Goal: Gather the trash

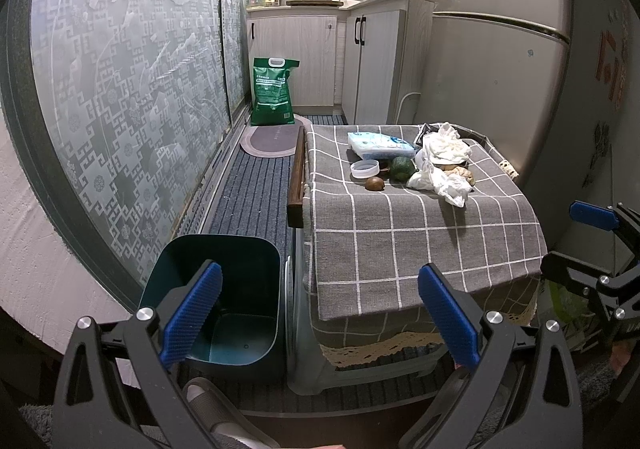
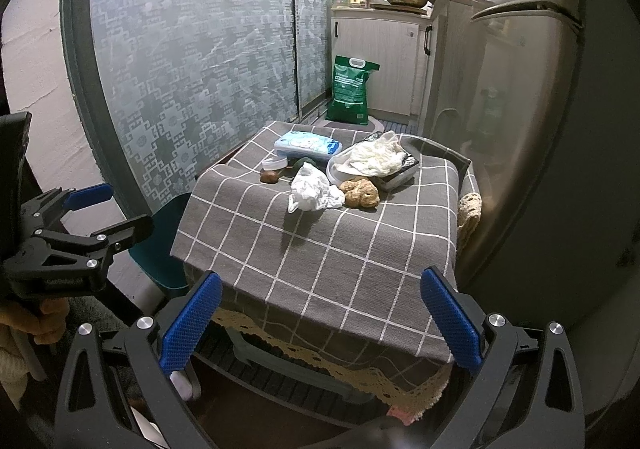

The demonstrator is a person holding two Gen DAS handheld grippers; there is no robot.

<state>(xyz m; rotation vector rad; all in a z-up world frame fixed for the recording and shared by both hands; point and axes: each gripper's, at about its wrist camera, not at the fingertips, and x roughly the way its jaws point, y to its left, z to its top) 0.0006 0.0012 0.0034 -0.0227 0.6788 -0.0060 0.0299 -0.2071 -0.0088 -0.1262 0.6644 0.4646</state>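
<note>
Left wrist view shows your left gripper [image 1: 320, 313] with its jaws spread wide and nothing between them, hanging over the gap between the dark teal bin [image 1: 224, 289] on the floor and the low worktop [image 1: 400, 241] draped in a grey checked cloth. The bin stands upright just beside the worktop's left edge, and its visible floor is bare. Your trash lies bunched at the far end of the worktop: a crumpled white tissue [image 1: 444, 181], creased and loosely balled, lies nearest you; behind it a second wad of white paper [image 1: 446, 147] sits heaped in a shallow container. Touching the tissue on its right is a lumpy tan piece [image 1: 460, 173]; you cannot tell what it is. To the left lie a dark green rounded piece [image 1: 402, 168], a small brown round thing [image 1: 375, 183], and a white lid [image 1: 365, 169], with a pack of wipes [image 1: 380, 145] behind them. Right wrist view shows your right gripper [image 2: 320, 313] also with jaws spread and nothing held, low at the near edge of the worktop, well apart from the crumpled tissue [image 2: 314, 189] and the tan lump [image 2: 362, 193] touching it.
</note>
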